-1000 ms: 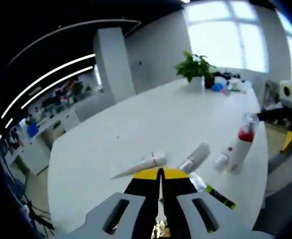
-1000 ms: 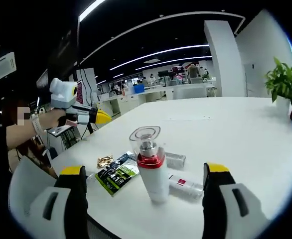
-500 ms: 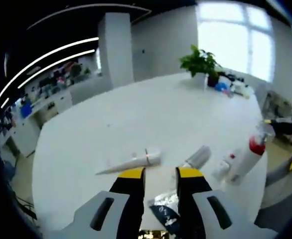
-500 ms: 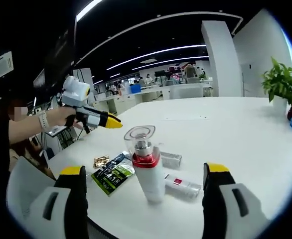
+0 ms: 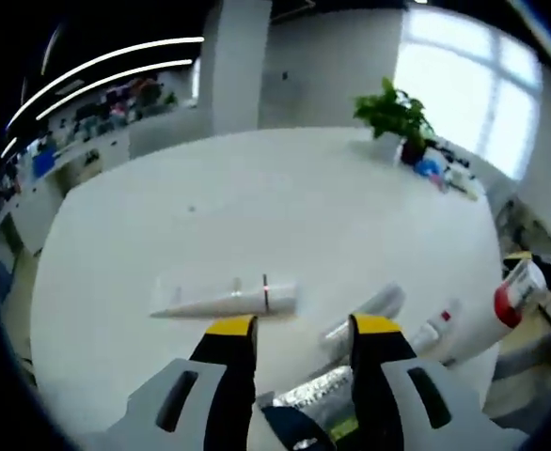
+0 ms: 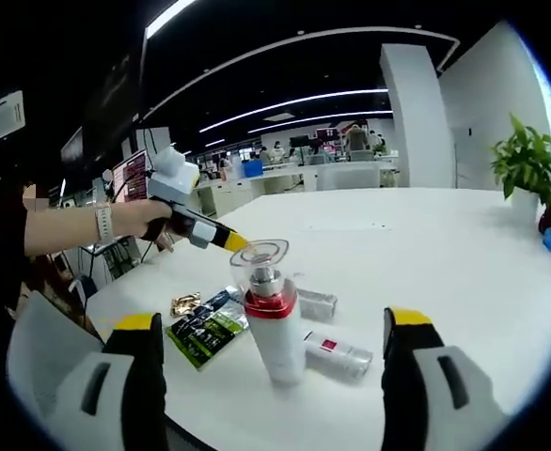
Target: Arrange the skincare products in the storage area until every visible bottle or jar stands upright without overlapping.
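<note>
Left gripper [image 5: 297, 329] is hanging over the near edge of the round white table [image 5: 257, 207] with its yellow-tipped jaws parted and nothing between them; a second ago they were pressed together, so it has been opening. Just past the jaw tips the long white squeeze tube [image 5: 227, 297] is lying flat. To the tube's right the silver-capped grey tube [image 5: 365, 315] is also lying down, and the silvery foil sachet [image 5: 306, 390] is sitting between the jaws, nearer the camera. Further right of the tube, the white pump bottle with red collar and clear cap [image 5: 501, 305] is showing at the table edge.

Right gripper [image 6: 280, 334] is holding its jaws spread wide, gripping nothing, same as before. Between them that pump bottle [image 6: 272, 315] is standing upright. Beside its base the small white tube with red label [image 6: 338, 352] is lying flat, and the green-and-black sachet [image 6: 208, 324] is lying to the bottle's left. The left gripper [image 6: 196, 224], held in a person's hand [image 6: 149, 218], is now reaching in closer to the bottle than a second ago.
</note>
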